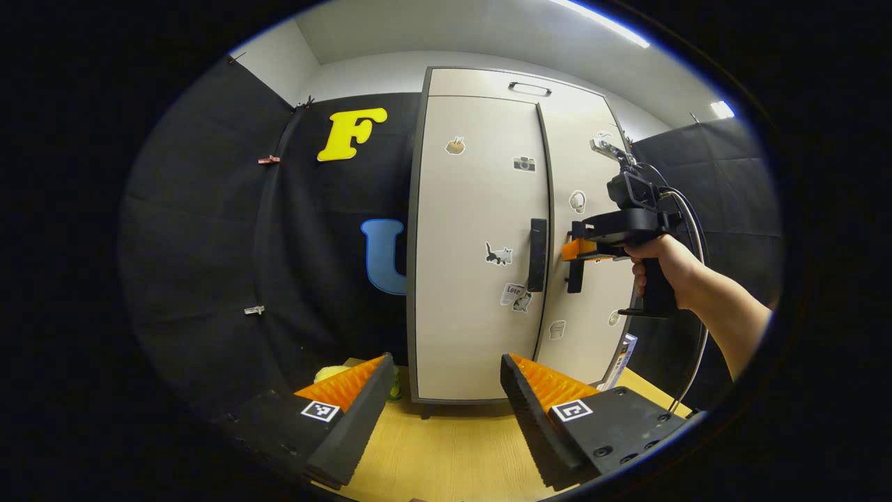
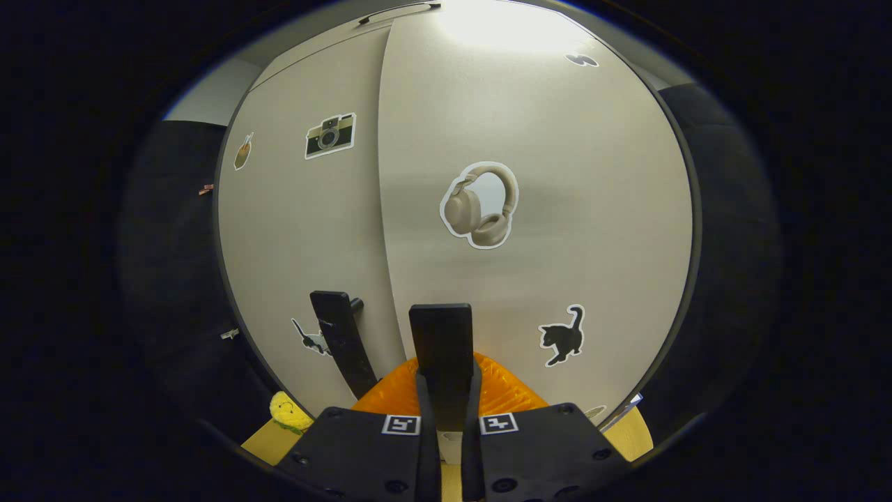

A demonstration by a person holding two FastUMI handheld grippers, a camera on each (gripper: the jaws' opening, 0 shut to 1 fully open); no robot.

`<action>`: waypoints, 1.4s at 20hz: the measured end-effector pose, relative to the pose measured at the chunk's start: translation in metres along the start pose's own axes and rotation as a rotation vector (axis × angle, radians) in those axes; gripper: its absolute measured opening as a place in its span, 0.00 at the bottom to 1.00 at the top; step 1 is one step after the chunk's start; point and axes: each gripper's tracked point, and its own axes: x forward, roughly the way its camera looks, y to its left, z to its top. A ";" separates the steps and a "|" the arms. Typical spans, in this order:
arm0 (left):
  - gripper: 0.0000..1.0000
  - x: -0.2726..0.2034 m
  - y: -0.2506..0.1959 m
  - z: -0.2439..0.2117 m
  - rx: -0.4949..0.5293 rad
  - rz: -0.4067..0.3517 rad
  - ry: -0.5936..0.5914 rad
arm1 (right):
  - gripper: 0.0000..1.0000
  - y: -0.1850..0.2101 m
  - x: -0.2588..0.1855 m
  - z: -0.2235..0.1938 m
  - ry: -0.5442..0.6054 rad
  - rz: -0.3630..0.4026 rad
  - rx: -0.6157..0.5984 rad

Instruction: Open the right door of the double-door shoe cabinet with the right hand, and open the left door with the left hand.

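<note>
Right gripper view: my right gripper (image 2: 446,390) is pinching the handle of the right door (image 2: 442,348), its two fingers pressed onto the bar's sides, with the right door (image 2: 557,174) close in front and shut flush against the left door (image 2: 306,230). The headphone sticker (image 2: 481,204) sits just above the grip. The left gripper view shows the same clamp from farther back: my hand (image 1: 662,268) holds the tool level against the shoe cabinet (image 1: 481,244), which stands upright on the wooden table (image 1: 453,446).

My left gripper (image 1: 442,404) is spread wide and holding nothing, well short of the left door's handle (image 1: 537,254), which stands just beside the one I am gripping.

Neither door looks open yet, so I judge the pull on the right door to be the step in hand. The risk, as I read it, is a straight tug instead of an arc about the hinge: the pads could slide off the smooth bar, or the light cabinet could skid forward on the table. The two handles sit so near each other that bringing my left tool in early might knock the right.
</note>
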 end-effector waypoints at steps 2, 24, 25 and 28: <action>0.95 -0.005 -0.002 0.000 0.006 -0.025 -0.002 | 0.16 -0.002 -0.004 0.000 -0.006 -0.010 0.008; 0.94 -0.037 -0.082 0.020 0.035 0.027 -0.009 | 0.15 -0.038 -0.058 0.004 -0.044 0.101 -0.001; 0.95 -0.040 -0.087 0.019 0.035 0.028 -0.007 | 0.15 -0.041 -0.060 0.004 -0.041 0.101 -0.001; 0.94 -0.050 -0.104 0.015 0.027 0.022 0.001 | 0.15 -0.048 -0.063 0.005 -0.034 0.098 -0.009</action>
